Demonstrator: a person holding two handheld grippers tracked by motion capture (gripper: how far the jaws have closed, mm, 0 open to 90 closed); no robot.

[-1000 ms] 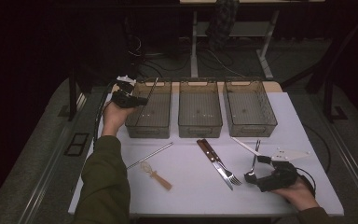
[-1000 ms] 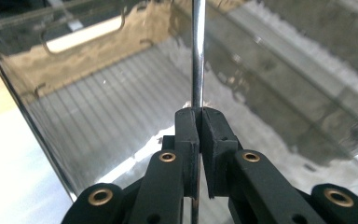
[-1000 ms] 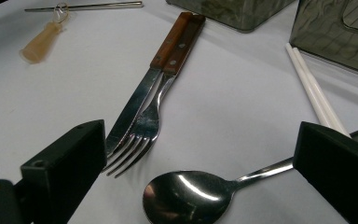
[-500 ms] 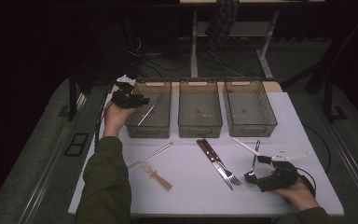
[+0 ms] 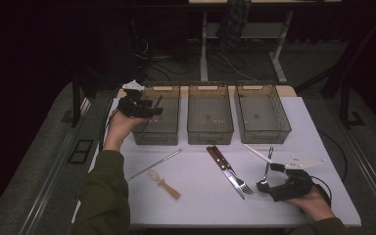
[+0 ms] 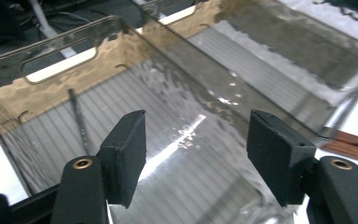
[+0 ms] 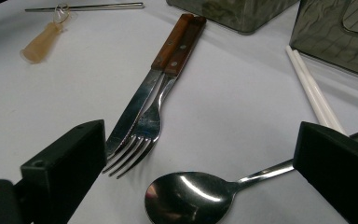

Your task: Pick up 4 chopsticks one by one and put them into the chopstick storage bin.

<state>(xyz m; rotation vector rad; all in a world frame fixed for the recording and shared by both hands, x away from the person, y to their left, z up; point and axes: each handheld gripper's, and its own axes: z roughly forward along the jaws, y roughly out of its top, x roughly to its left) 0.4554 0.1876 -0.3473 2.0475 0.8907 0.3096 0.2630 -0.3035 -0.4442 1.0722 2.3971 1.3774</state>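
The left gripper [image 5: 144,108] hangs over the near-left part of the left bin [image 6: 121,42], and its jaws have just been opening — they stand apart with nothing between them. Just beyond and left of those jaws a thin metal straw [image 6: 80,122] lies on the ribbed floor of the bin, its long axis running away from the jaws toward the far handle wall. That is the bin's one visible content.

The right gripper [image 7: 200,186] rests low over the worktop [image 5: 200,196], jaws spread wide and empty. Straight ahead, between them, lies the spoon [image 7: 186,198] — bowl nearest the jaws, handle running off to the right under the right-hand jaw. This hand is plainly the nearer one to it. Just past the spoon, a fork [image 7: 147,128] and knife [image 7: 135,105] lie side by side, wooden handles pointing away. White chopsticks [image 7: 312,91] lie to the right, a second metal straw [image 7: 84,7] and a small brush [image 7: 42,42] far left.

The middle bin [image 5: 210,113] and right bin [image 5: 262,110] look empty
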